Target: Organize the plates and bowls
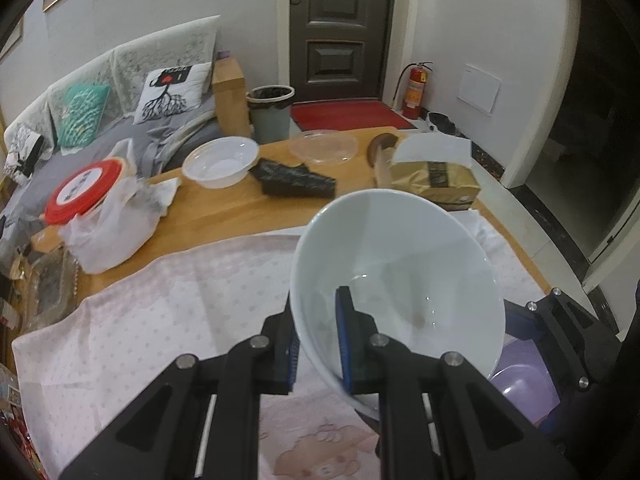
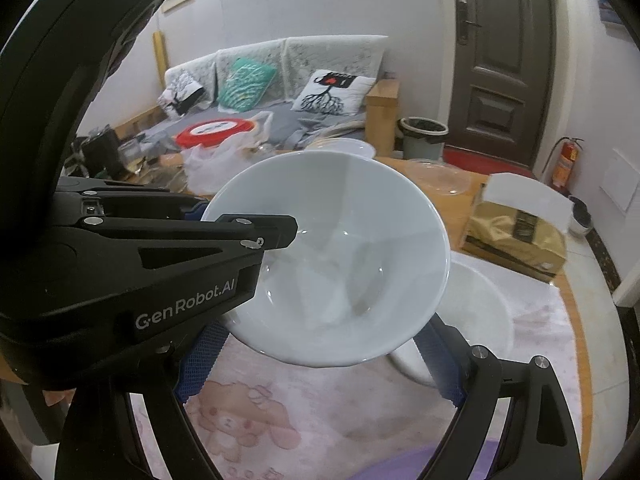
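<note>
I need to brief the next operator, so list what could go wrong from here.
1. The left gripper pinches the white bowl by one edge of its rim only; tilted like this, it may slip or swing.
2. The open right gripper sits just under that bowl and could knock it.
3. Another white bowl lies below; a drop might chip both.

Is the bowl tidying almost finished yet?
Not yet. No finished stack shows. In hand: the left gripper pinches the white bowl by its rim, lifted. The right gripper is open. Left: another bowl on the cloth and a purple dish.
</note>
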### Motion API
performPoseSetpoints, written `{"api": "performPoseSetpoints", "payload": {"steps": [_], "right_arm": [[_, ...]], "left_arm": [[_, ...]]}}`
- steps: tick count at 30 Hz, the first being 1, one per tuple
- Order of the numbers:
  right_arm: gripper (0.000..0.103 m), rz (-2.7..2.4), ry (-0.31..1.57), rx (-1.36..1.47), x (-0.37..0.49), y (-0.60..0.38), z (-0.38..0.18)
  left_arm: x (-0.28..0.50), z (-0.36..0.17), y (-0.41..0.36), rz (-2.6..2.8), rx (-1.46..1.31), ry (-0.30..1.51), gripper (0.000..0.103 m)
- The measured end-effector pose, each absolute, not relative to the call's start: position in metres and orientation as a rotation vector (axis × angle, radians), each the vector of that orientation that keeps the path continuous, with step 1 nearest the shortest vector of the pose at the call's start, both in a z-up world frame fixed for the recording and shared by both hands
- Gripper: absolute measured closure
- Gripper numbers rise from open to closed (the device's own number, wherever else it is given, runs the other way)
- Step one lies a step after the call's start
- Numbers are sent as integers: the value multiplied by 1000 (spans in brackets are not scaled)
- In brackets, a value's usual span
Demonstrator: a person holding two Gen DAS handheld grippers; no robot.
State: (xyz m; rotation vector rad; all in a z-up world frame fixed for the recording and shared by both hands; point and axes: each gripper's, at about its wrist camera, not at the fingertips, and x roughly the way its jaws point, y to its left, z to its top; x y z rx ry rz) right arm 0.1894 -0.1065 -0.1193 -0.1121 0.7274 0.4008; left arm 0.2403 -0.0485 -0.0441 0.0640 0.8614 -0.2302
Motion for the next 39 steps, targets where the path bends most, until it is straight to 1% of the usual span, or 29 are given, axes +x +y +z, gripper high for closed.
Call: {"api": "performPoseSetpoints", "payload": {"steps": [6, 15, 39], "right_arm": [[17, 377, 734, -100, 191, -130, -116], [17, 352, 760, -80, 195, -159, -122], [17, 332, 820, -82, 210, -186, -145]], "left_arm": [[241, -41, -75, -251, 84, 863, 89], [252, -51, -105, -265, 116, 876, 89], [271, -81, -135, -277, 151, 933, 89]]}}
